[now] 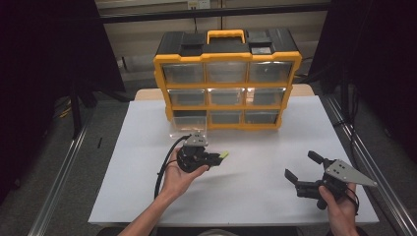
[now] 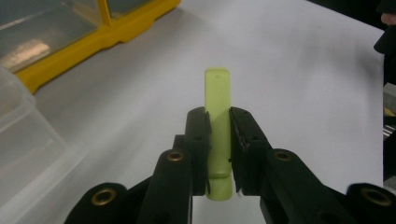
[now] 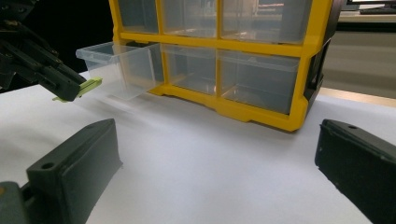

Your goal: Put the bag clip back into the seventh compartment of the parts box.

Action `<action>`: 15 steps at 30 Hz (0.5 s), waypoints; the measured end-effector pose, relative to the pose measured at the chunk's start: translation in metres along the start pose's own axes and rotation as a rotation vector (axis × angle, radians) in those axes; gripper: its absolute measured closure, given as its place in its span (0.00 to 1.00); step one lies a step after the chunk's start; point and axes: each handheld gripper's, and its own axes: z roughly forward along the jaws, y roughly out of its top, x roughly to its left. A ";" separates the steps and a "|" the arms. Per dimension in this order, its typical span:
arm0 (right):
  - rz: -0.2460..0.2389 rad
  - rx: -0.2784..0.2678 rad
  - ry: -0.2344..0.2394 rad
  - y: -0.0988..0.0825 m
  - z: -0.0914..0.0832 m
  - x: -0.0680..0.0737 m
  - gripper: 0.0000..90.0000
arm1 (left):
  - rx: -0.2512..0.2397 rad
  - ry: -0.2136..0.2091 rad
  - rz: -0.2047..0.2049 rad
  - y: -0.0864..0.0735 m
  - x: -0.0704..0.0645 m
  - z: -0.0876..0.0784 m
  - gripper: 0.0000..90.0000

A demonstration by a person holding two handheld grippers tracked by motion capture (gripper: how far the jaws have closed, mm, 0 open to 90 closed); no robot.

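left claw (image 1: 219,157) clamped shut, right claw (image 1: 301,167) spread wide

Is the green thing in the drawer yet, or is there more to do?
Not yet. Done: the bottom-left drawer of the yellow cabinet is pulled open. In hand: the left gripper is clamped on the green strip, above the table. Left: probably dropping it in and shutting the drawer. The right gripper is open.

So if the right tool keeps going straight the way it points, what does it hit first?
Probably the yellow drawer organizer, around its lower drawers. Before that there is bare white table between the open jaws of the right tool. Depth is hard to judge.
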 end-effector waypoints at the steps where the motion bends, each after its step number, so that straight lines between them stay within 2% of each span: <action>1: -0.001 0.003 0.003 0.000 0.000 0.000 0.00 | -0.005 -0.003 0.000 0.000 0.001 -0.002 0.87; 4: 0.002 0.001 0.004 0.000 0.000 0.000 0.00 | -0.032 -0.007 -0.004 -0.002 0.002 -0.005 0.87; 6: -0.003 0.001 -0.001 0.000 0.000 0.000 0.00 | -0.030 -0.018 -0.018 -0.002 0.003 -0.006 0.87; 8: -0.006 0.000 -0.002 0.000 0.001 -0.001 0.00 | -0.033 -0.002 -0.004 -0.002 0.002 -0.008 0.87; 11: 0.004 -0.003 -0.005 0.000 0.001 -0.001 0.00 | -0.068 0.001 0.006 -0.002 0.001 -0.013 0.87; 15: 0.005 -0.004 -0.010 0.000 0.000 -0.001 0.00 | -0.118 0.031 0.011 -0.003 0.001 -0.022 0.87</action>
